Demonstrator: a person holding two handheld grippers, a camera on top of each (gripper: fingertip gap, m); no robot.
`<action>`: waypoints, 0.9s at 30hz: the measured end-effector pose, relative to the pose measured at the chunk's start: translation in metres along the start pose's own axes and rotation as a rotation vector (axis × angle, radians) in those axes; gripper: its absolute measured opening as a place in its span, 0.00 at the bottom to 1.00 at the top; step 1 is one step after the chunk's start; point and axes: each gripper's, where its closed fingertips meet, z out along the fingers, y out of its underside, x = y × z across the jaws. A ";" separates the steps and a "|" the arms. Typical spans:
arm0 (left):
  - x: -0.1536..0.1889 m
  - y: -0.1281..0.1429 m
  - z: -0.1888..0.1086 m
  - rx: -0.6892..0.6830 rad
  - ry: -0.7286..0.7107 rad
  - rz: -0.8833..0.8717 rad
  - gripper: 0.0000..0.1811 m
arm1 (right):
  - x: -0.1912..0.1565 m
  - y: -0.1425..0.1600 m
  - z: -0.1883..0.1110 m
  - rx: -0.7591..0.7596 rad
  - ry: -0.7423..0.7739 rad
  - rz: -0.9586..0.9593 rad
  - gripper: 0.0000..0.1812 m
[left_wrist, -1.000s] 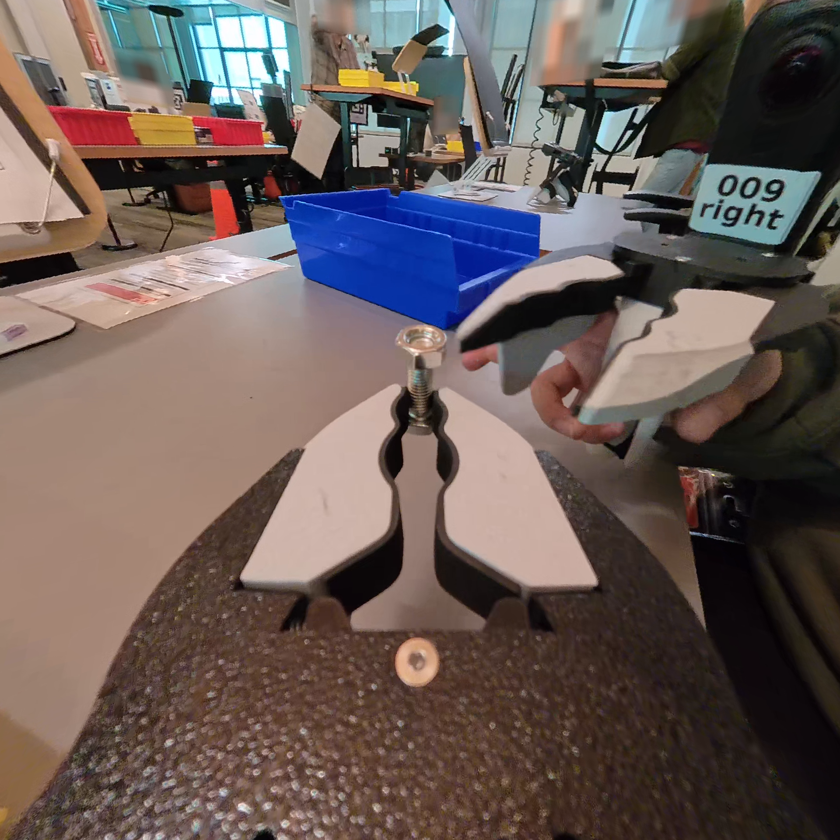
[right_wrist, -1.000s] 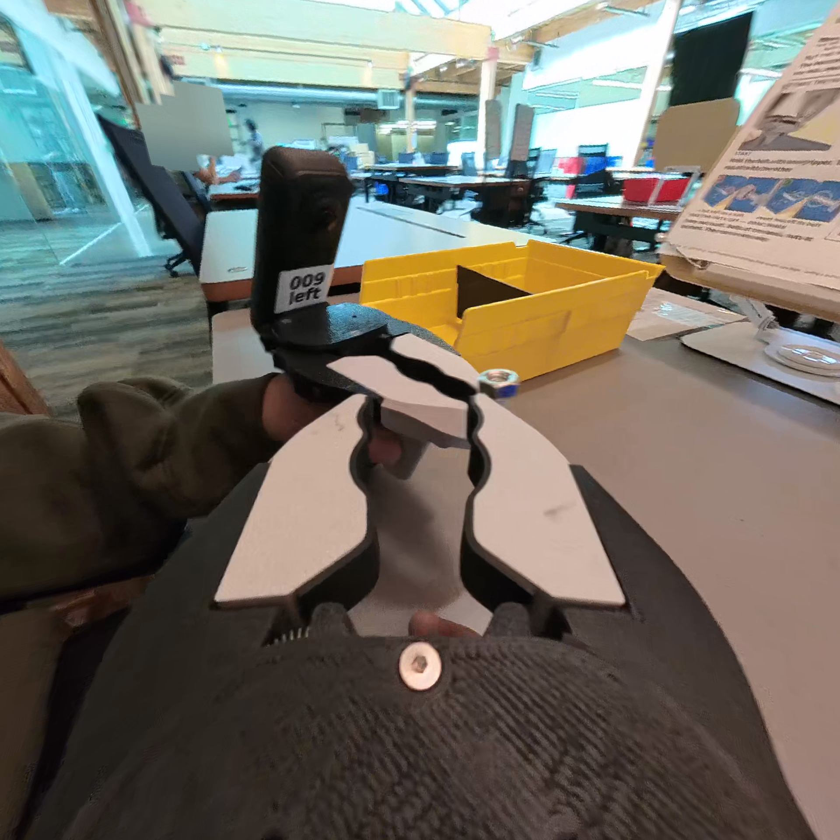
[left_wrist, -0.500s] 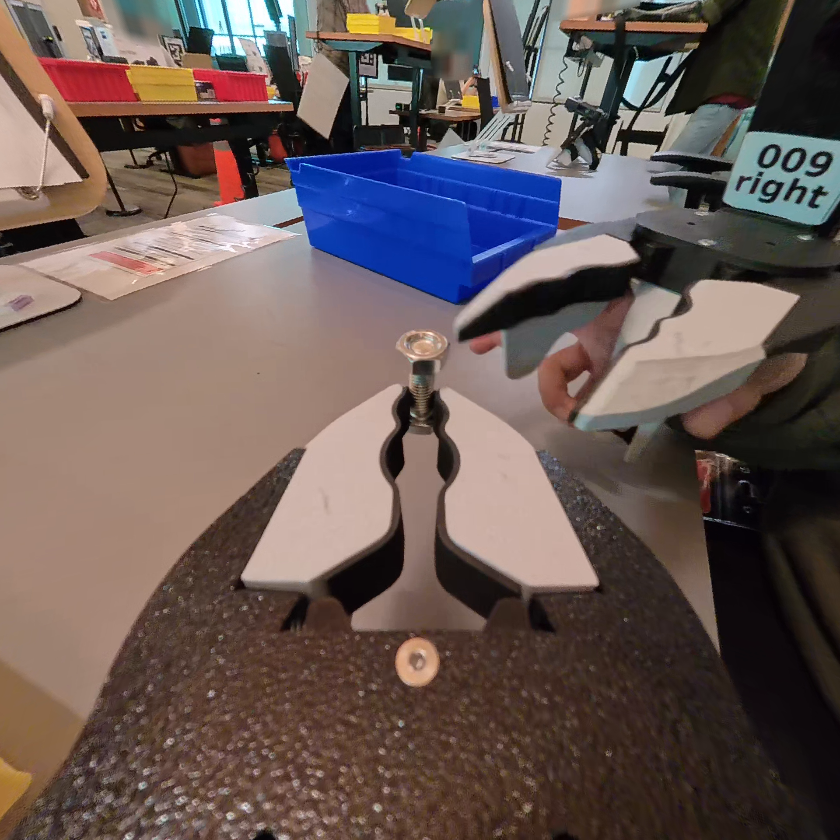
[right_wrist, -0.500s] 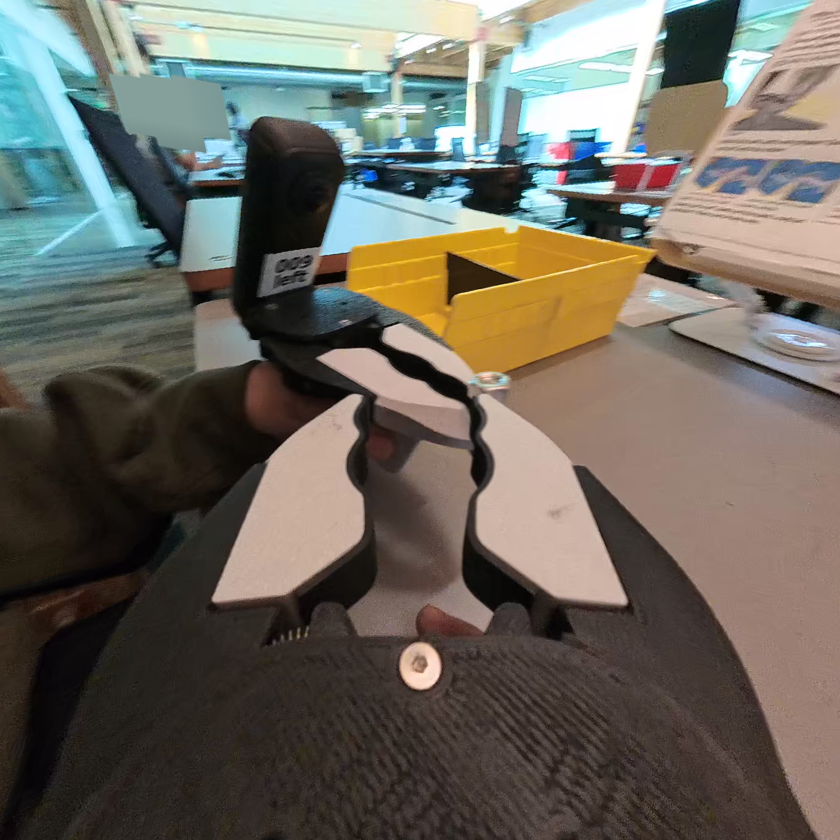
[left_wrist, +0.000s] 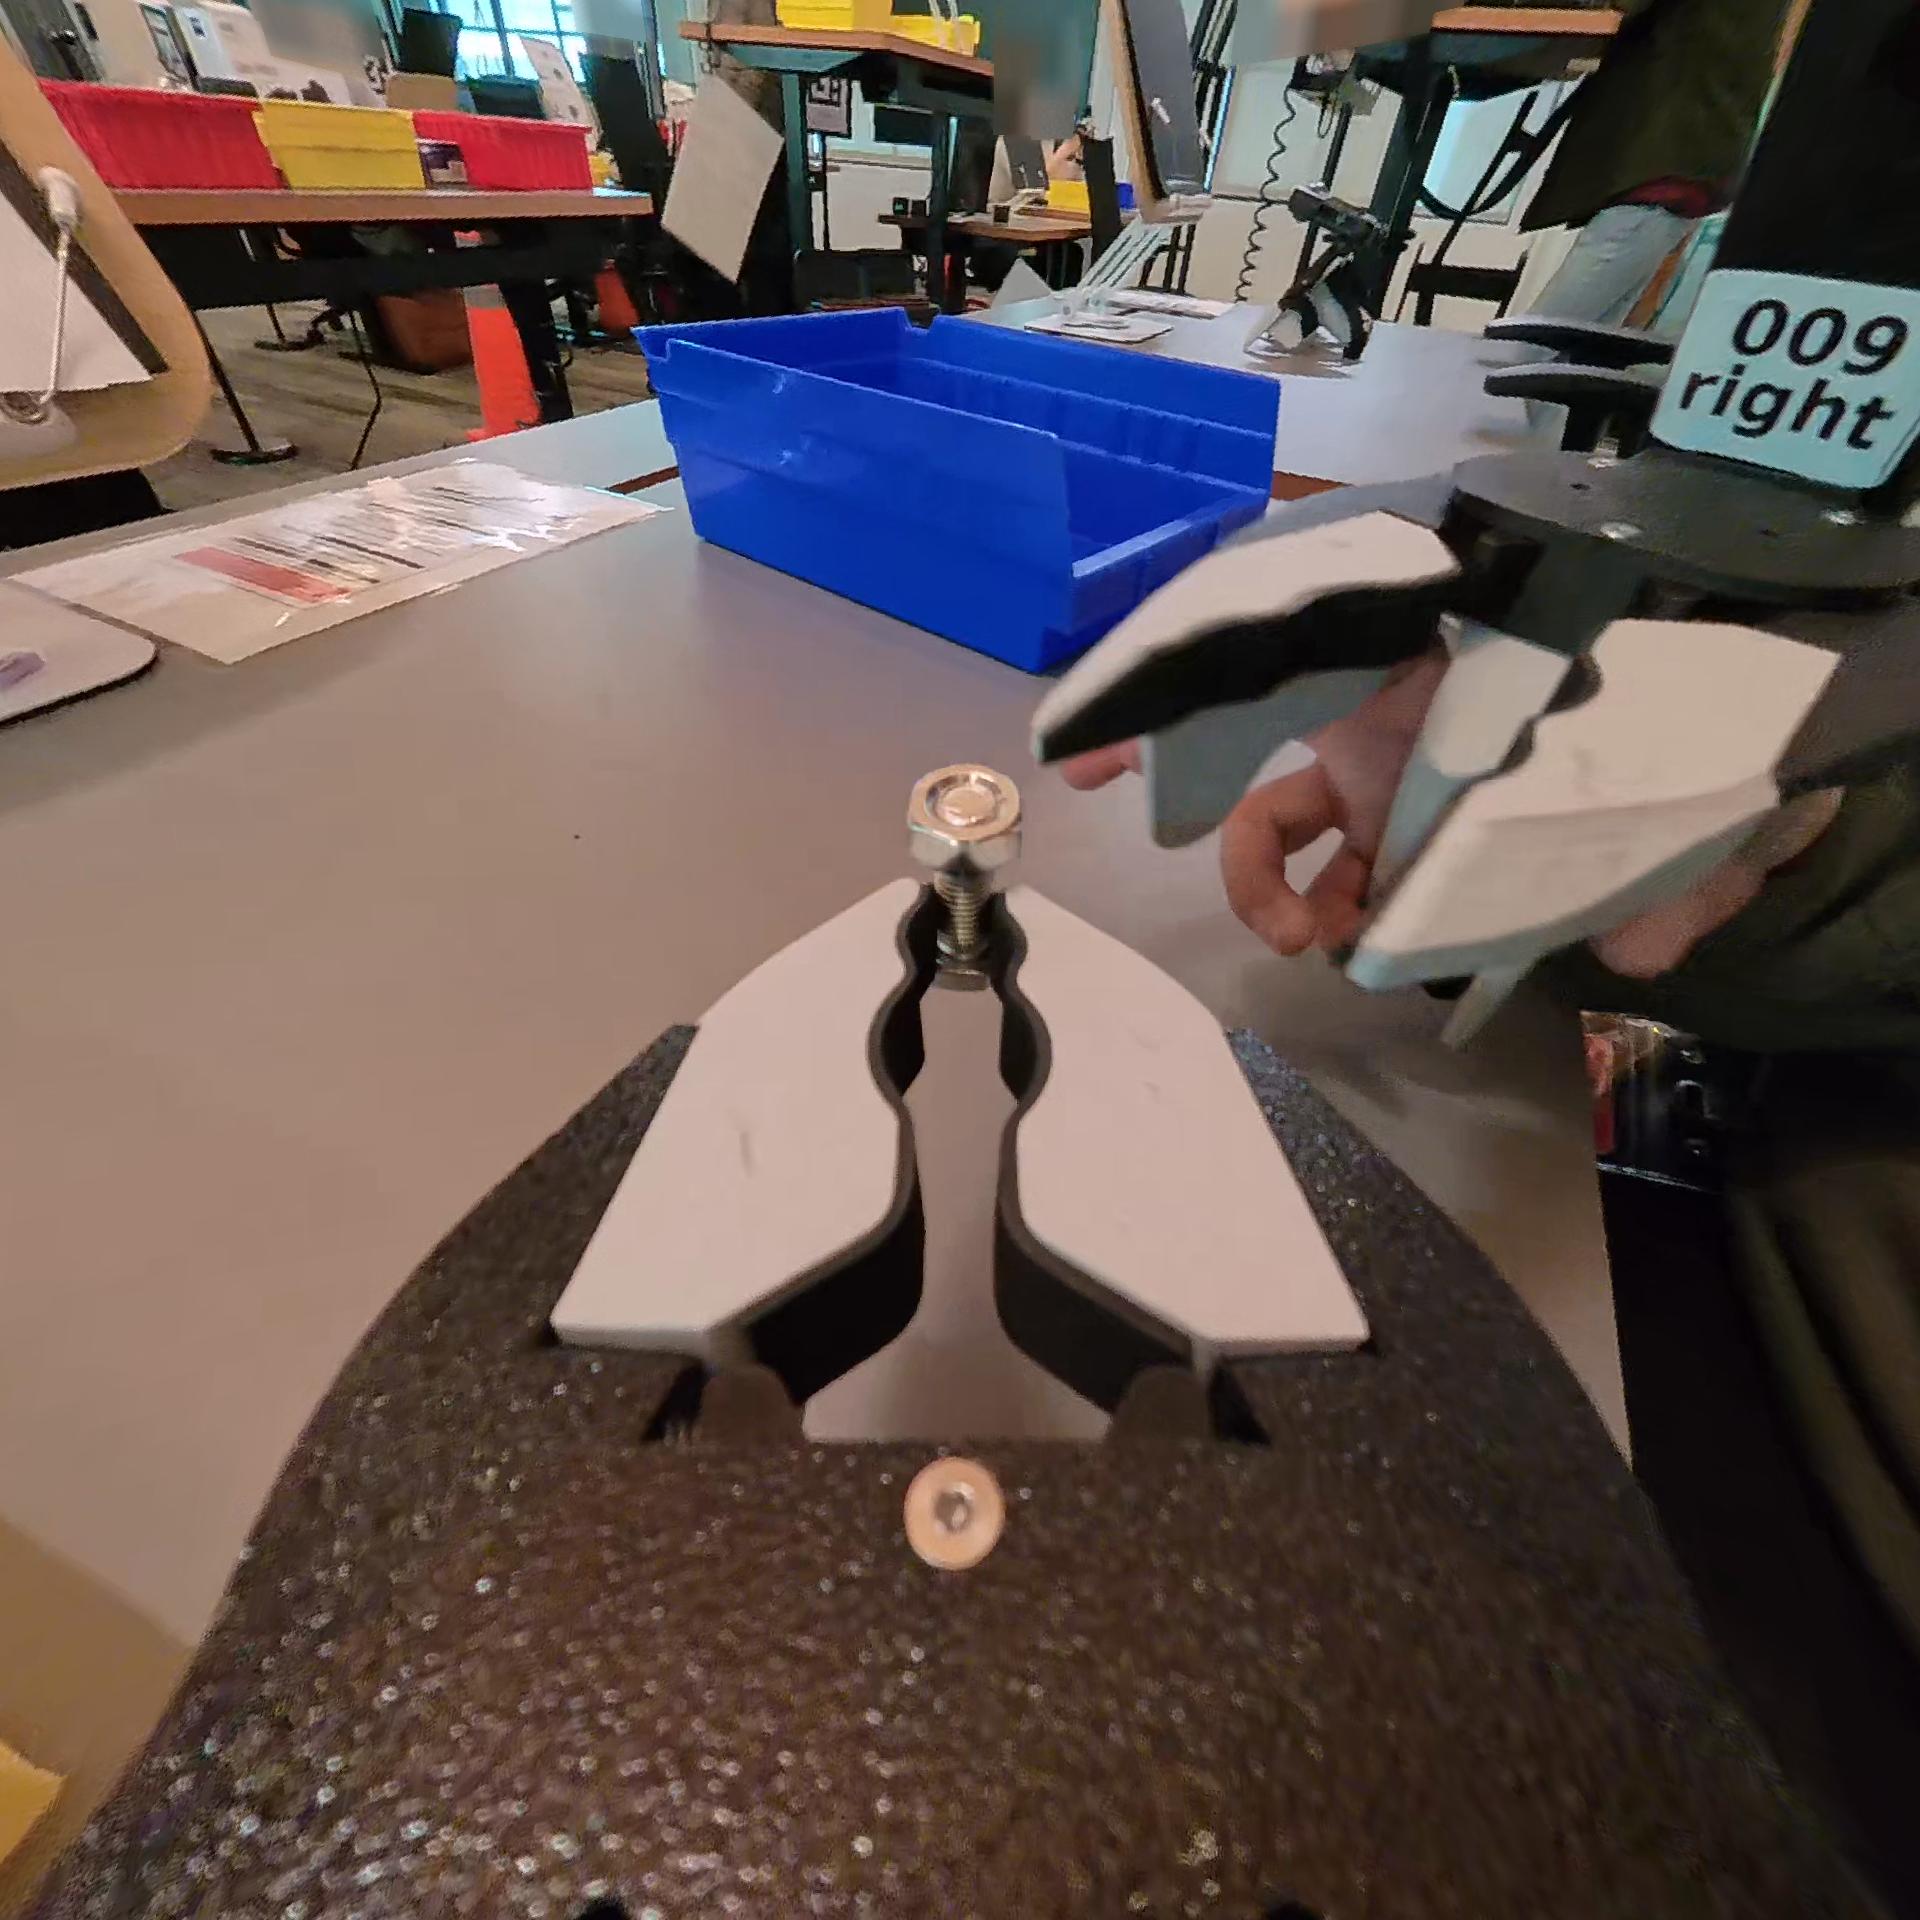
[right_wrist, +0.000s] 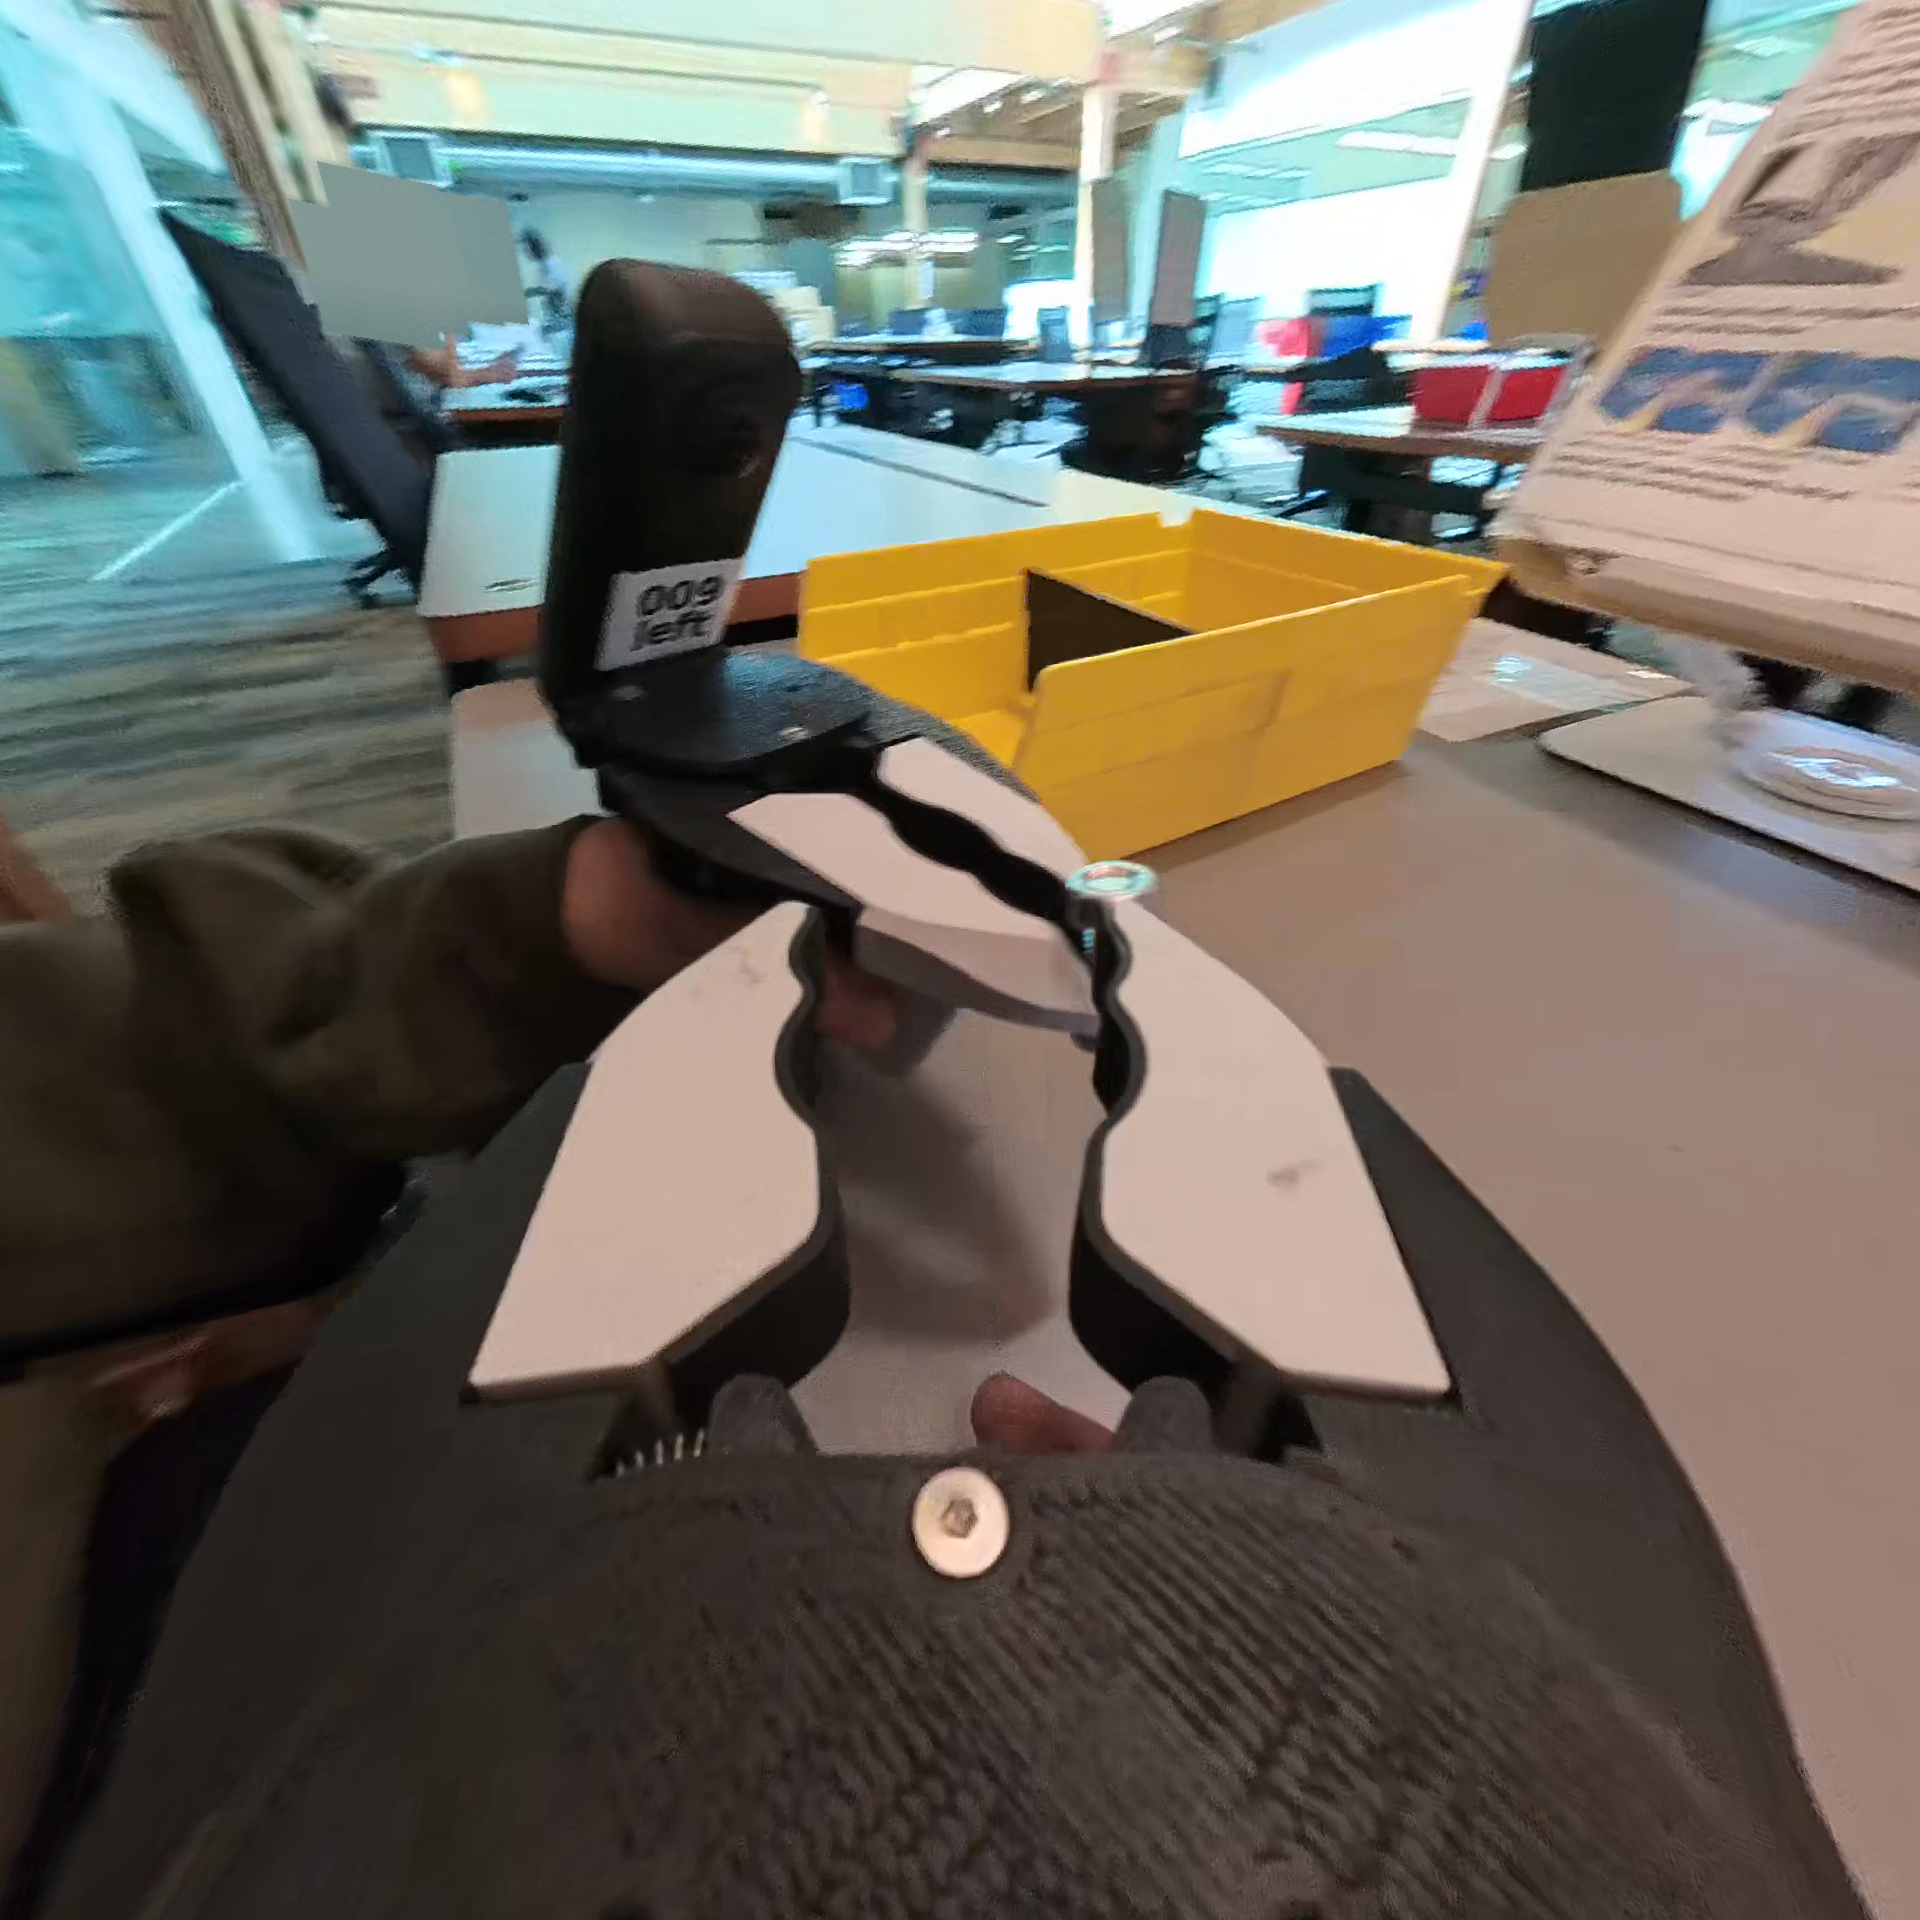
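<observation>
My left gripper (left_wrist: 961, 935) is shut on the threaded shank of a steel bolt (left_wrist: 962, 909), which stands upright between its tips above the grey table (left_wrist: 416, 831). A hex nut (left_wrist: 964, 826) sits at the top of the bolt. My right gripper (left_wrist: 1205, 842) is open and empty, just right of the nut and pointing toward it. In the right wrist view, the right gripper (right_wrist: 961, 935) is wide open. The left gripper (right_wrist: 1075, 935) crosses in front of it, and the nut (right_wrist: 1112, 883) is at the tip of the right finger (right_wrist: 1226, 1091).
A blue bin (left_wrist: 966, 468) stands on the table beyond the bolt. A yellow bin (right_wrist: 1143, 707) with a black divider stands behind the left gripper. A laminated sheet (left_wrist: 332, 551) lies far left, and a paper stand (right_wrist: 1745, 416) rises at the right. The table edge is by the person's sleeve (right_wrist: 260, 1018). Tip to tip, the grippers are about 5 cm apart.
The left wrist view has tilted down a little toward the table, still holding the bolt. The right gripper stays open beside the nut, its jaws slightly wider.
</observation>
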 end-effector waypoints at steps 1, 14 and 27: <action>0.003 0.001 0.001 -0.005 0.011 0.010 0.05 | 0.004 -0.002 0.000 0.014 0.027 -0.004 0.30; 0.001 0.001 0.001 -0.007 0.010 -0.020 0.05 | -0.015 -0.001 -0.008 0.001 -0.157 0.046 0.24; 0.025 0.003 0.006 -0.027 0.132 0.054 0.05 | 0.017 0.011 -0.004 -0.051 0.065 0.001 0.16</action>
